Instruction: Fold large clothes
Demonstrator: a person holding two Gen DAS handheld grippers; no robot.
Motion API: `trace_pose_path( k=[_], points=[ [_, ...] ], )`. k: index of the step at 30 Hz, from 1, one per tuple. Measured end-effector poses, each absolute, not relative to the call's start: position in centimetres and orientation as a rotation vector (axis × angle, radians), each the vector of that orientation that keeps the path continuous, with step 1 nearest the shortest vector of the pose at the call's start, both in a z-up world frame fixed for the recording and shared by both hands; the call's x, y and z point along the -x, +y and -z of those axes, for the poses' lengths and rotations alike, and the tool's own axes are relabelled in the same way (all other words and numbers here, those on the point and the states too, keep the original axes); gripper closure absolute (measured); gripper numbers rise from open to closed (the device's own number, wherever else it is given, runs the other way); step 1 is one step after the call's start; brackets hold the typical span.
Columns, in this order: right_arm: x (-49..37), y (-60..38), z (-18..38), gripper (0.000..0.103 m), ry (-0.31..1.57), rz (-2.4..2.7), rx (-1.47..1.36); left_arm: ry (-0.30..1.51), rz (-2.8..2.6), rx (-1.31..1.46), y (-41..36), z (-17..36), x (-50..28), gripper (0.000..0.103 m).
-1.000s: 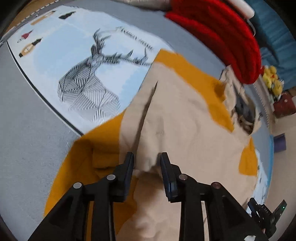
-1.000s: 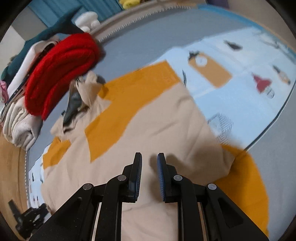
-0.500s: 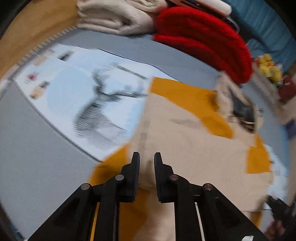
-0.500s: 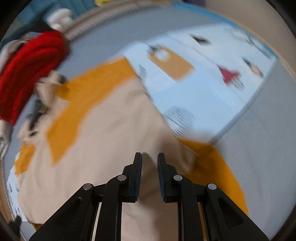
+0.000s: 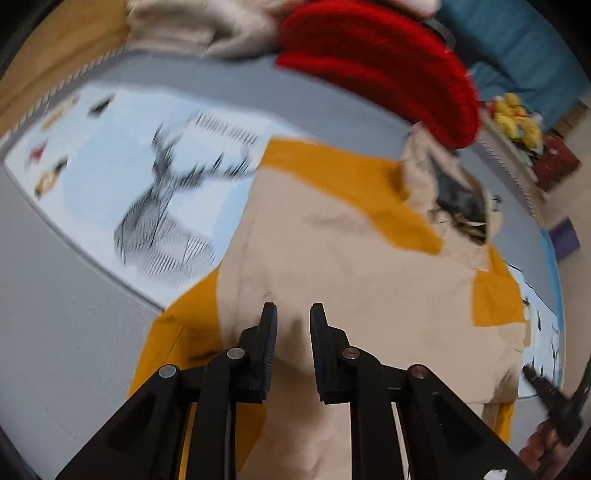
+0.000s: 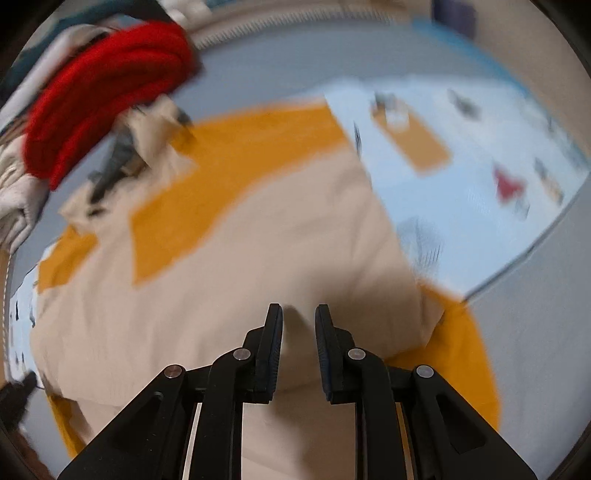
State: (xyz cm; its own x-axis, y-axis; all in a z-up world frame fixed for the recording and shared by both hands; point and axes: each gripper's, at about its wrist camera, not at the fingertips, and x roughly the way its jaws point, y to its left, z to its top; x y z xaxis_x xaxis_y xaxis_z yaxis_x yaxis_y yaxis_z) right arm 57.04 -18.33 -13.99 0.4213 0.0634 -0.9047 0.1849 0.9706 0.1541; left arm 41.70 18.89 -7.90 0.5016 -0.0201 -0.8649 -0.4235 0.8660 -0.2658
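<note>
Both the left gripper (image 5: 293,314) and right gripper (image 6: 298,315) pinch the near hem of the beige-and-orange garment (image 5: 351,258), which stretches away across the mat (image 5: 110,177) toward its collar.

you're in a home, likely a bedroom or living room. a grey cover with a pale blue deer-print panel (image 5: 110,177) is spread like bedding, folded cream laundry (image 5: 192,26) and a red knit (image 5: 388,70) sit stacked at its far edge, yellow plush toys (image 5: 517,118) lie near a teal curtain (image 5: 517,48), and wood flooring (image 5: 33,74) shows beyond.
</note>
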Motion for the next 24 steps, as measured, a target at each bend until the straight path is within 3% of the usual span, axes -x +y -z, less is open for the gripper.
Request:
trace_pose_path(
  k=[7, 24],
  points=[
    [-54.8, -15.5, 7.1, 0.083, 0.889, 0.020, -0.025, 0.922, -0.175, 0.436, 16.6, 5.2, -39.8, 0.087],
    [-47.9, -15.1, 3.6, 0.083, 0.867, -0.012, -0.002, 0.857, -0.079, 0.381, 11.6, 3.9, -37.3, 0.087]
  ],
)
